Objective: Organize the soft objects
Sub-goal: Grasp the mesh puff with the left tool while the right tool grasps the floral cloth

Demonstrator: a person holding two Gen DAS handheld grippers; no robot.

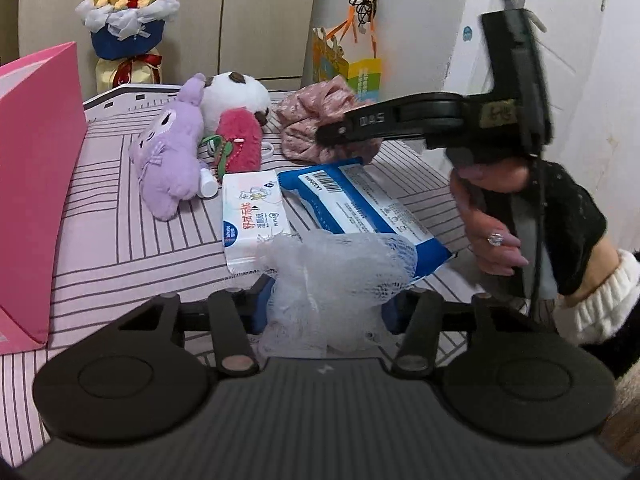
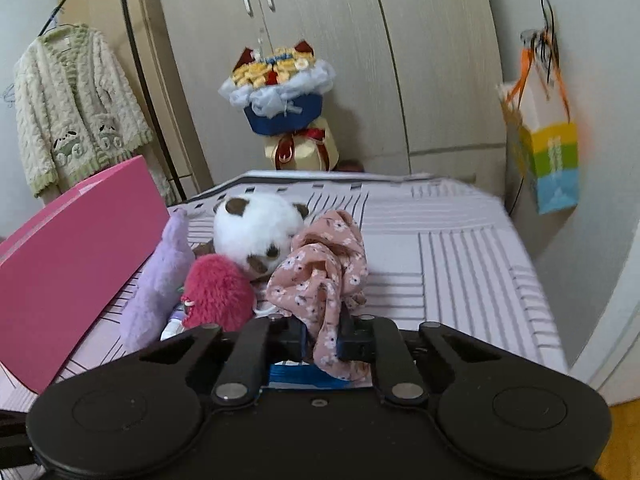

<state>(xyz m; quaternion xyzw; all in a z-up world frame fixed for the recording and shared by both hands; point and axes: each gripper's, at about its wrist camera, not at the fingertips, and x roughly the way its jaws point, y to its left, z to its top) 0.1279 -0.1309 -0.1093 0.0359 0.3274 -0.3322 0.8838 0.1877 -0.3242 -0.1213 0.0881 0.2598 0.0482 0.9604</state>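
Note:
My left gripper (image 1: 328,304) is shut on a white mesh bath puff (image 1: 336,272) and holds it over the striped bed. My right gripper (image 2: 322,340) is shut on a pink floral cloth (image 2: 320,272); it also shows in the left wrist view (image 1: 332,134) at the cloth (image 1: 316,116). A purple plush (image 1: 170,160), a white panda plush (image 1: 236,94) and a red fuzzy plush (image 1: 240,140) lie together on the bed. They also show in the right wrist view: purple plush (image 2: 156,284), panda (image 2: 256,232), red plush (image 2: 218,296).
A white wipes pack (image 1: 252,212) and a blue wipes pack (image 1: 360,200) lie on the bed (image 1: 120,232). A pink box (image 1: 36,184) stands at the left. A flower bouquet (image 1: 126,28) stands behind the bed by the wardrobe. A colourful paper bag (image 2: 552,160) hangs on the right wall.

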